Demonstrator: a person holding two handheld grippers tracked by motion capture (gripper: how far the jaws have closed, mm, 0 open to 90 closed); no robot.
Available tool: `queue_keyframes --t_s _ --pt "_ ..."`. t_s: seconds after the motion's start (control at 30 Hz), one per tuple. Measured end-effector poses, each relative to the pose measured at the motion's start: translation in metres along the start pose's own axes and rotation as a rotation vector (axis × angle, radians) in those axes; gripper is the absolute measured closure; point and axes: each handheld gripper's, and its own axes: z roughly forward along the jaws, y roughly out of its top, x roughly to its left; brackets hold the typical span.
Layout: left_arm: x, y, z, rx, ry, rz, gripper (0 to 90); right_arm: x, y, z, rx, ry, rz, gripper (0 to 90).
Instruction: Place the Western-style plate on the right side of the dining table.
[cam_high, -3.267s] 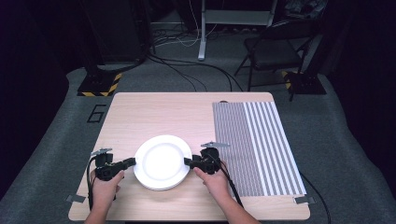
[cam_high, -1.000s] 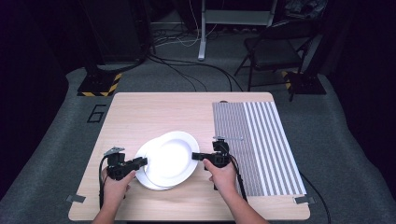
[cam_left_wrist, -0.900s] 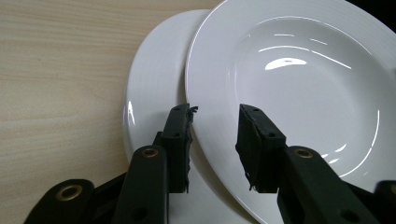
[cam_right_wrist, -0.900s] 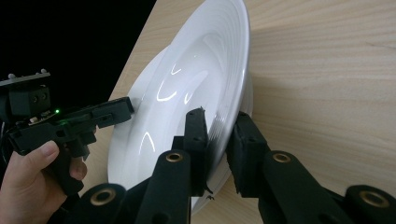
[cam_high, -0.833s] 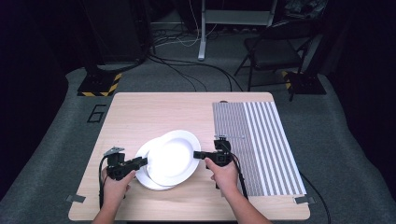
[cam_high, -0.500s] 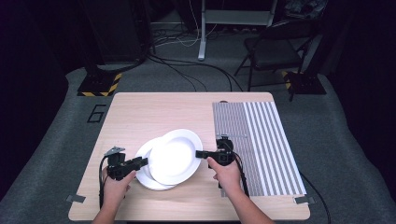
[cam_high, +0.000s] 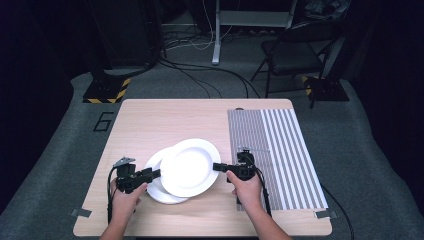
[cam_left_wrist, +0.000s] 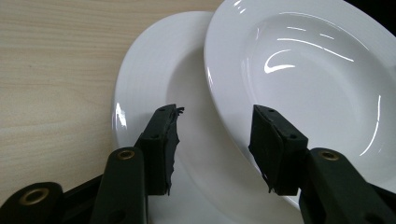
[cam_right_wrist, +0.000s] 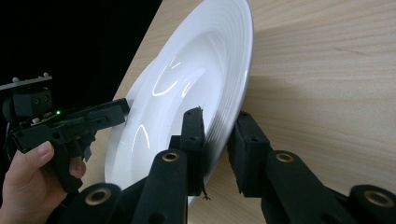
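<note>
Two white plates near the front of the table, at about 7 o'clock from the table's centre. Upper plate (cam_high: 190, 167) lifted and slid toward 2 o'clock off the lower plate (cam_high: 156, 181), overlapping it by roughly half; in the earlier high views, one neat stack, then a steadily wider offset. Lower plate lying flat on the wood.

Right gripper (cam_high: 218, 167) at the upper plate's 3 o'clock rim, clamped on that rim, one jaw above and one below, as seen in the right gripper view, where the plate (cam_right_wrist: 187, 93) rises edge-on between the pads. Plate carried by this grip alone.

Left gripper (cam_high: 154, 173) at the lower plate's 9 o'clock edge, jaws apart and just now opening wider. In the left gripper view, pads standing clear on either side, with the lower plate (cam_left_wrist: 154, 70) beneath and the upper plate's rim (cam_left_wrist: 303, 84) near the right-hand pad; no pressing visible, so nothing gripped.

Meaning for the work, by judgement: separation nearly done, hold-down released, upper plate free to travel. Likely destination the striped mat (cam_high: 280, 155) just past the right gripper at 3 o'clock. Main risk: the carried plate's trailing edge dragging across the lower one.

Beyond: pale wooden table (cam_high: 150, 120), grey carpet, a folding chair (cam_high: 295, 50) at 1 o'clock.
</note>
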Motion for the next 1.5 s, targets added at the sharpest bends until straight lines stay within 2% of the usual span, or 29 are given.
queue_keyframes --t_s 0.23,0.27,0.3,0.4,0.57,0.6,0.73,0.87,0.93,0.97,1.0,1.1,1.13,1.17,1.33,1.37,1.4,1.5 --pt "-0.004 -0.001 0.004 -0.007 -0.038 -0.018 51.5 0.002 -0.003 0.000 -0.017 -0.008 -0.017 75.5" --pt "-0.005 -0.001 0.006 -0.011 -0.045 -0.038 51.4 0.001 -0.003 0.000 -0.017 -0.008 -0.018 75.5" --pt "-0.005 -0.001 0.006 -0.011 -0.045 -0.038 51.3 0.001 -0.003 0.000 -0.018 -0.008 -0.018 75.5" --pt "-0.010 -0.002 0.013 0.015 -0.067 -0.042 50.9 0.001 -0.003 0.000 -0.017 -0.006 -0.013 75.5" --pt "-0.014 -0.002 0.017 0.025 -0.055 -0.030 50.3 0.000 -0.004 0.000 -0.021 -0.003 -0.012 75.4" --pt "-0.015 -0.002 0.017 0.019 -0.058 -0.062 50.4 0.000 -0.004 0.000 -0.020 -0.004 -0.013 75.3" --pt "-0.013 -0.001 0.019 0.013 -0.064 -0.078 50.4 0.001 -0.004 0.000 -0.020 -0.005 -0.013 75.2" --pt "-0.013 0.000 0.019 0.008 -0.061 -0.066 50.5 0.002 -0.005 0.000 -0.019 -0.023 -0.026 74.1" --pt "-0.015 0.000 0.017 0.003 -0.056 -0.079 50.5 0.003 -0.005 0.000 -0.021 -0.032 -0.027 73.4" --pt "-0.016 0.000 0.017 0.002 -0.055 -0.075 50.5 0.007 -0.006 0.000 -0.025 -0.062 -0.053 71.5" --pt "-0.016 0.000 0.017 0.004 -0.049 -0.068 50.5 0.007 -0.006 0.000 -0.025 -0.062 -0.053 71.5" --pt "-0.019 0.000 0.015 0.002 -0.032 -0.049 50.5 0.015 -0.009 0.002 -0.040 -0.134 -0.114 67.1" --pt "-0.020 0.000 0.016 -0.009 -0.025 -0.044 50.5 0.020 -0.011 0.004 -0.074 -0.185 -0.178 61.9" --pt "-0.021 0.000 0.017 -0.012 -0.022 -0.040 50.5 0.021 -0.011 0.005 -0.086 -0.206 -0.197 60.4" --pt "-0.023 0.001 0.016 -0.023 -0.020 -0.043 50.5 0.023 -0.012 0.011 -0.095 -0.229 -0.199 55.6" --pt "-0.022 0.001 0.016 -0.024 -0.023 -0.044 50.5 0.024 -0.012 0.013 -0.099 -0.239 -0.212 54.2" --pt "-0.022 0.001 0.015 -0.023 -0.026 -0.031 50.6 0.026 -0.012 0.015 -0.111 -0.270 -0.253 51.7" --pt "-0.023 0.001 0.015 -0.029 -0.020 -0.032 50.5 0.029 -0.013 0.016 -0.123 -0.293 -0.279 49.9"
